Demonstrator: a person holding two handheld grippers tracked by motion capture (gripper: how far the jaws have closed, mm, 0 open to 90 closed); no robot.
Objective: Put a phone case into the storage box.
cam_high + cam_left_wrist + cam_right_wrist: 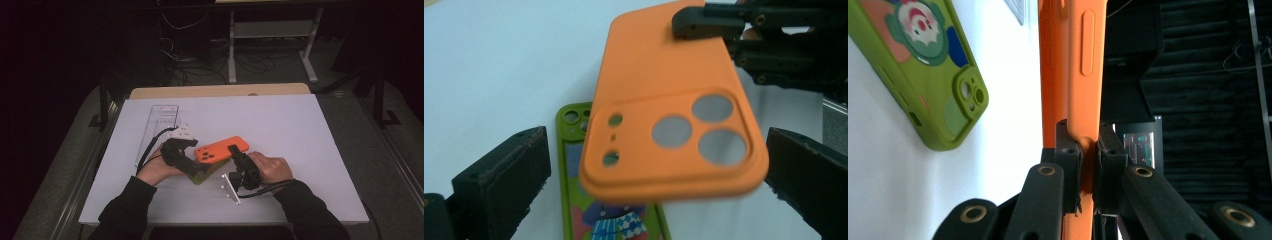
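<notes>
An orange phone case [221, 149] hangs just above the white board, its camera cut-outs facing up in the left gripper view [664, 100]. My right gripper [234, 151] is shut on the case's long edge, and its pads [1109, 150] pinch the orange rim [1087, 75]. My left gripper [196, 164] stands open, with its jaws wide on either side of the case's camera end and not touching it [656, 170]. A green phone case with a cartoon print [201, 176] lies flat on the board under the orange one [576, 200] [923, 65].
A clear plastic tray [160, 122] lies at the back left of the white board [300, 150]. The wooden table edge [220, 91] runs behind the board. Beyond it are a dark floor, cables and desk legs [310, 55].
</notes>
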